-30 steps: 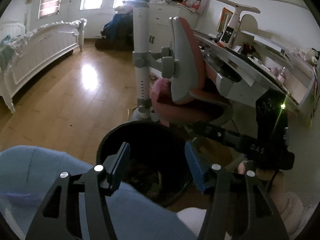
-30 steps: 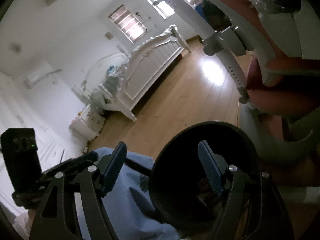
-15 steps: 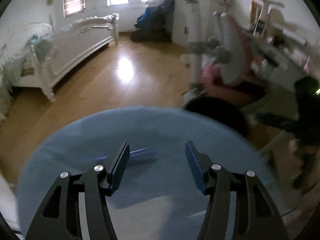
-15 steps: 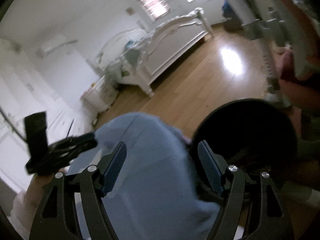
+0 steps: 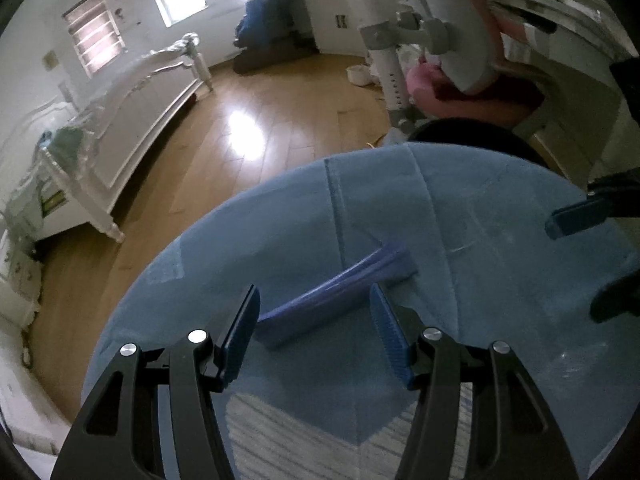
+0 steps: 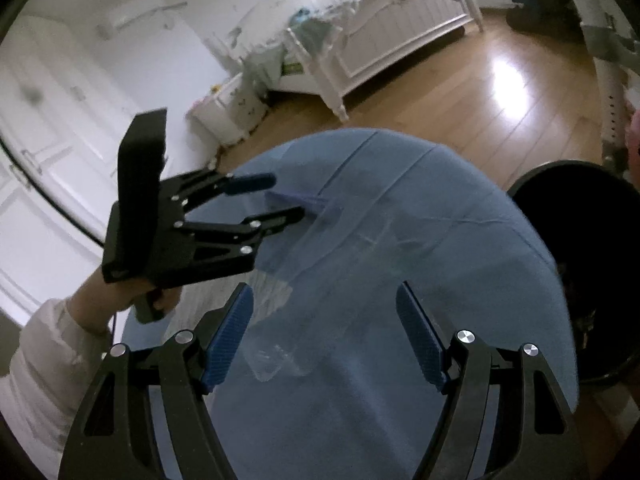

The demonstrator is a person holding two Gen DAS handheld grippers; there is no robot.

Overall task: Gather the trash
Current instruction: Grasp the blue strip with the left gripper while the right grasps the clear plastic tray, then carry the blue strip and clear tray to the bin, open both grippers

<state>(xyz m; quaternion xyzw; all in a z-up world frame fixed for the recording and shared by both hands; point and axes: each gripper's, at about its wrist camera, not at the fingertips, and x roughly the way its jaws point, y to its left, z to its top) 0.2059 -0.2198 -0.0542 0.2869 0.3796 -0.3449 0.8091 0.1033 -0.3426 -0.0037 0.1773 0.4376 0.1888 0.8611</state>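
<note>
Left wrist view puts our left gripper (image 5: 312, 330) over a round blue cushioned seat (image 5: 480, 216), its blue-padded jaws spread apart and nothing pinched between them. Just ahead of the jaws a flattened blue-purple wrapper (image 5: 336, 292) lies on the seat fabric; from this angle its near end sits between the two pads, though we cannot tell whether either pad touches it. At the right edge of the same view one blue pad of our right gripper (image 5: 576, 220) pokes in above the seat. From the right wrist view, our right gripper (image 6: 324, 336) also has its jaws wide apart over the seat, with a crumpled piece of clear plastic (image 6: 276, 360) lying on the fabric between the pads, not gripped. A black trash bin (image 6: 580, 216) stands on the wooden floor (image 6: 460, 92) just beyond the seat's far right edge, and a white bed (image 6: 400, 12) stands well apart across the room.
</note>
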